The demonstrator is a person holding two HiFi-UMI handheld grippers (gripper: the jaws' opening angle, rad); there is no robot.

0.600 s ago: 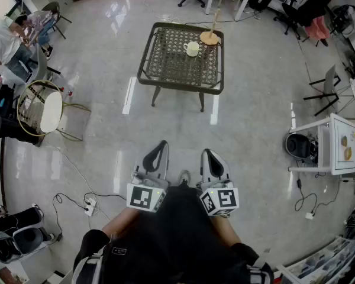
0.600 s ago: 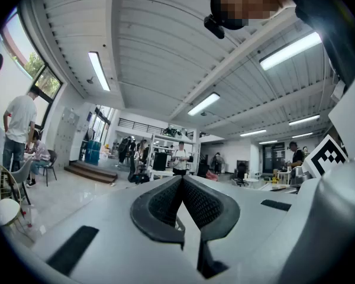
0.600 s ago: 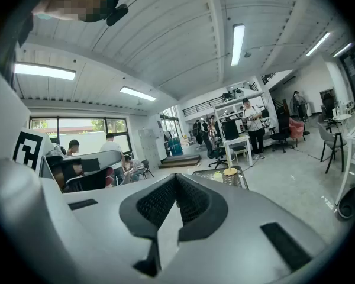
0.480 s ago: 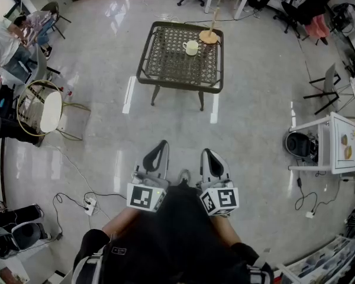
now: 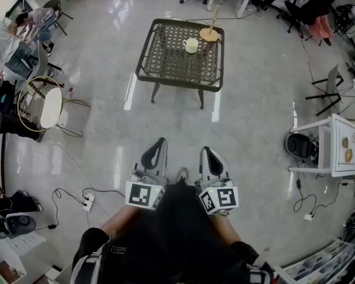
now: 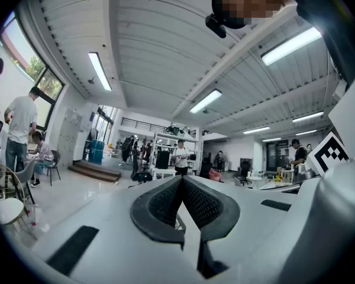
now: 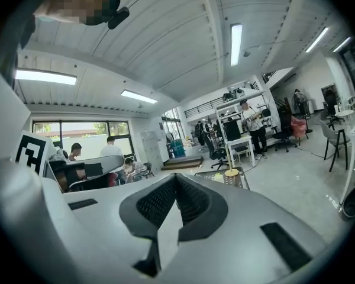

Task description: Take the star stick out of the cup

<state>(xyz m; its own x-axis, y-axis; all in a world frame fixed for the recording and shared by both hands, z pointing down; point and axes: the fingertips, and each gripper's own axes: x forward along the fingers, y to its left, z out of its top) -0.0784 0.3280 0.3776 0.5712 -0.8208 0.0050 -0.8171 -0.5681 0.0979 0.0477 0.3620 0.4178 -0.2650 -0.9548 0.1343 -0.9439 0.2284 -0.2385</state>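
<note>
Standing well back from the work, I have both tools held close to my body. The left gripper (image 5: 161,142) has its jaws pressed together at the tips with nothing between them, and the right gripper (image 5: 207,152) reads the same: pads meeting, empty. The target sits far ahead on the low mesh-topped table (image 5: 177,83), toward its far right corner. A white cup (image 5: 191,45) with a handle is there. Just right of it and a little farther, a thin pale stick (image 5: 213,18) rises upright over a flat tan shape (image 5: 209,36). At this range I cannot tell whether the tan shape is the star end or a base, nor whether the stick stands in the cup or beside it; I take it for the star stick. Look: slender, straight, light wood colour, taller than the cup. Handling estimate: very light and stiff, likely smooth enough to slide between the pads under a weak pinch, and thin enough to snap or tip the cup if levered sideways. Grip plan: take the bare shaft above the cup rim, jaws square across it, and lift straight up. The other gripper may need to steady the cup, which looks light and could ride up with the stick. Removal not yet begun; the walk across the floor (image 5: 177,123) comes first, and the jaws must part before arrival.
</note>
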